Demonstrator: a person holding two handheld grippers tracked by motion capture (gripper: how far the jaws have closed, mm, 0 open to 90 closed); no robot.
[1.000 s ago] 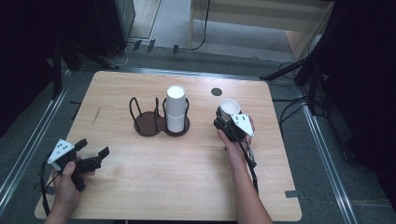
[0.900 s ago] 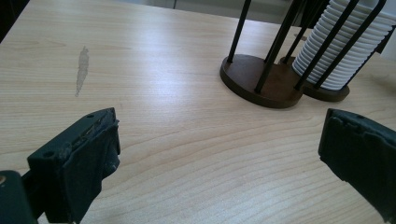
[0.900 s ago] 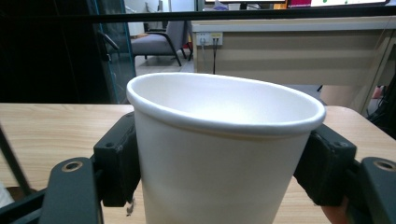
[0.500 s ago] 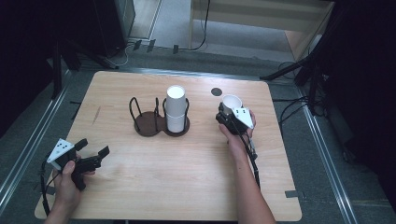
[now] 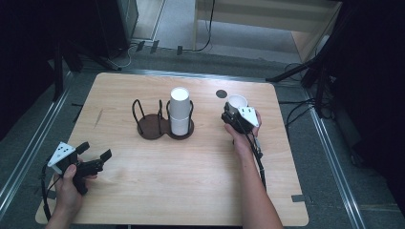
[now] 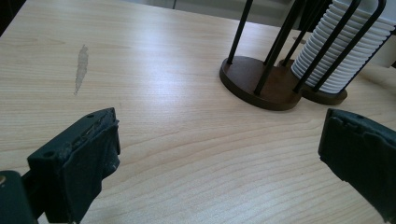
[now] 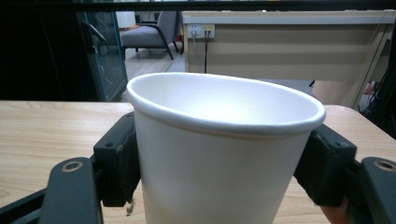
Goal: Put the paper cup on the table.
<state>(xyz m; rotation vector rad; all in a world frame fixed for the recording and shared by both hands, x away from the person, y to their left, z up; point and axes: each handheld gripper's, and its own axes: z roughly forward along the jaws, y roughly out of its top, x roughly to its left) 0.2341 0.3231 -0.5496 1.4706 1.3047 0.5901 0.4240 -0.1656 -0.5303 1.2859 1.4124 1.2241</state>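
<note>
A single white paper cup (image 5: 237, 101) (image 7: 219, 154) stands upright between the jaws of my right gripper (image 5: 234, 113) (image 7: 219, 168), which is shut on its sides at the table's right. A stack of white cups (image 5: 179, 112) (image 6: 345, 51) sits upside down in the right ring of a dark brown two-ring cup holder (image 5: 157, 125) (image 6: 261, 84) at mid-table; its left ring holds nothing. My left gripper (image 5: 93, 157) (image 6: 219, 154) hovers low over the near left corner, open, with bare wood between its pads.
A small dark round spot (image 5: 220, 94) marks the wooden table (image 5: 162, 181) behind the held cup. A pale scuff (image 5: 98, 118) (image 6: 81, 67) lies on the left part. Cables trail over the floor past the right and far edges.
My right gripper has carried the white cup a little farther right and slightly down. The left gripper and the cup holder have stayed put.
</note>
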